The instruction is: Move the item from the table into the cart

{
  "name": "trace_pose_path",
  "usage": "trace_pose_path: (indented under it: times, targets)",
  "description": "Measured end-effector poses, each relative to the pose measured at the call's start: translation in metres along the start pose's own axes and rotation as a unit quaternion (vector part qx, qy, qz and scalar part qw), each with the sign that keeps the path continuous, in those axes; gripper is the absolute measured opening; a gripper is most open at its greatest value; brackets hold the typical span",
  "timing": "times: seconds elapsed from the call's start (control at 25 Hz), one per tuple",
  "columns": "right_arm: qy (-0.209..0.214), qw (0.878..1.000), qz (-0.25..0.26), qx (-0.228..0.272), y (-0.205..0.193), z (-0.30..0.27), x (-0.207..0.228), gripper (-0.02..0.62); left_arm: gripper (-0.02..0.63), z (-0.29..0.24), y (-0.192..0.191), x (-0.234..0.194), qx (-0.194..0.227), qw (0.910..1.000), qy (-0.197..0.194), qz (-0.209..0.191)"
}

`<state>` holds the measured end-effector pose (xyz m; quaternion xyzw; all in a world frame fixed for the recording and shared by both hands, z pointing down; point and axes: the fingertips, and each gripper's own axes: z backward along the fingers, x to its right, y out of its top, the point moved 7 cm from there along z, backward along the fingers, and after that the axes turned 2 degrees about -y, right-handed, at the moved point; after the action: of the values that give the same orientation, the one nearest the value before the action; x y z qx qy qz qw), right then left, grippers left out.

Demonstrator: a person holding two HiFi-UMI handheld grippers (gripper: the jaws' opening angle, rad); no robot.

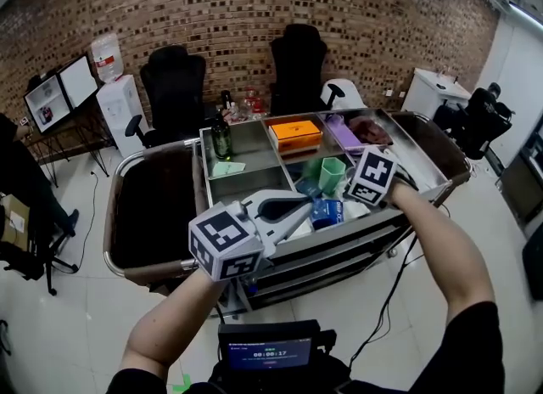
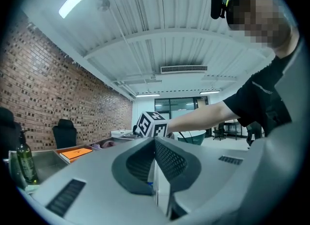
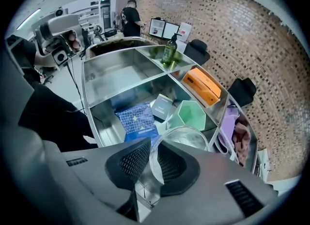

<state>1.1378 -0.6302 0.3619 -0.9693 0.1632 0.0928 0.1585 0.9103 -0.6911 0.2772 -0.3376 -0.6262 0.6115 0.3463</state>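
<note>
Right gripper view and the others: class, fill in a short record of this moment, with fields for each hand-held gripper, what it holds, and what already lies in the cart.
right hand-held gripper: shut on the rim of the clear cup, pointing down into the cart
compartment beneath: green cup, blue packet, small grey box
other compartments: orange box, green bottle
left hand-held gripper: jaws together, nothing held
</note>
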Motion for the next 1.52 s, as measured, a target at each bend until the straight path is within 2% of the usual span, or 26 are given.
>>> trace_pose_path:
  times: [0.36,0.52,0.68,0.92,1.08,1.4,1.52]
  targets:
    - [0.064,0.996,-0.007,-0.057,0.012,-0.029,0.005,0.040,0.000,0.005,-0.008,-0.016,0.000,0.9999,-0.007,0.010]
    - [0.075,0.995,-0.009,-0.071,0.009,-0.040,0.006,0.040,0.000,0.010,-0.015,-0.024,-0.002,0.9999,-0.004,0.015]
    - [0.084,0.994,-0.020,-0.064,-0.001,-0.046,0.008,0.040,0.000,0.006,-0.017,-0.021,-0.006,0.9998,-0.003,0.019]
    - [0.091,0.993,-0.004,-0.071,-0.003,-0.046,0.007,0.043,0.000,0.001,-0.017,-0.020,-0.007,0.9998,0.001,0.018]
    - [0.081,0.996,-0.008,-0.047,-0.003,-0.041,0.009,0.112,0.000,-0.003,-0.018,-0.017,-0.008,0.9997,-0.003,0.021]
    - [0.062,0.997,-0.035,0.021,-0.008,-0.012,0.008,0.112,0.000,-0.010,-0.013,-0.008,-0.010,0.9997,-0.006,0.022]
    - [0.051,0.994,-0.060,0.081,-0.011,0.005,0.004,0.112,0.000,-0.011,-0.012,-0.001,-0.009,0.9997,-0.006,0.021]
